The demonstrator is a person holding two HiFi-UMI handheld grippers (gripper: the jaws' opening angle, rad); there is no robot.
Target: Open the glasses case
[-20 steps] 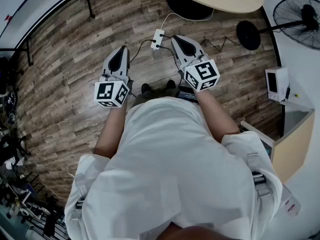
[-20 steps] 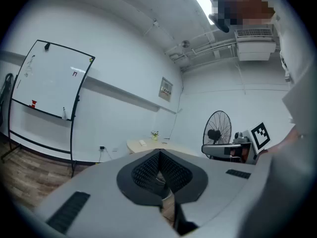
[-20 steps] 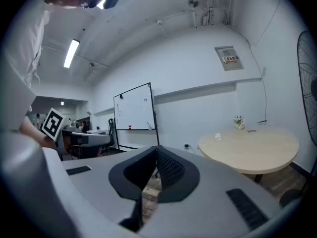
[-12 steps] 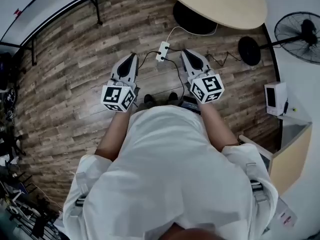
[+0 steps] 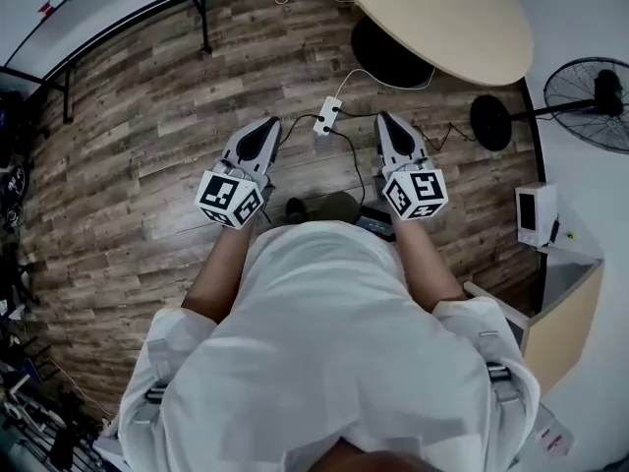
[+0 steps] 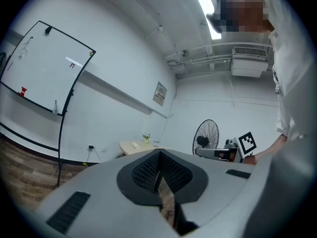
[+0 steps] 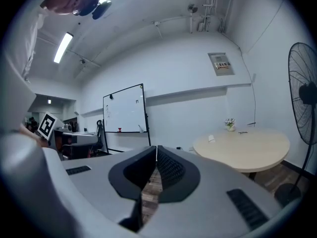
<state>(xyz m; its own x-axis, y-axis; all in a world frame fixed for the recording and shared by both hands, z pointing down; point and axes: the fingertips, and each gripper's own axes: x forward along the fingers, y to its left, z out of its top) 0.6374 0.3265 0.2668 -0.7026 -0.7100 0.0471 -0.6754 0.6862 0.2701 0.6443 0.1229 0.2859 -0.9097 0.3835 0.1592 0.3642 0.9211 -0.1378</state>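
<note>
No glasses case shows clearly in any view. A small white object [image 7: 211,138] lies on the round beige table [image 7: 242,148], too small to identify. My left gripper [image 5: 263,126] and right gripper [image 5: 385,119] are held side by side in front of the person's body, above the wooden floor, pointing roughly level toward the table [image 5: 442,18]. In the left gripper view the jaws of the left gripper [image 6: 159,153] meet at their tips with nothing between them. In the right gripper view the right gripper [image 7: 156,148] is likewise shut and empty.
A white power strip [image 5: 327,116] with cables lies on the floor just ahead of the grippers. A standing fan [image 5: 590,91] is to the right, near a white wall unit. A whiteboard [image 7: 124,110] on a stand stands by the far wall. A small vase [image 7: 229,124] sits on the table.
The round table and power strip have come further into the head view, nearer the grippers. Both grippers stay shut, side by side, slightly further right in the frame.
</note>
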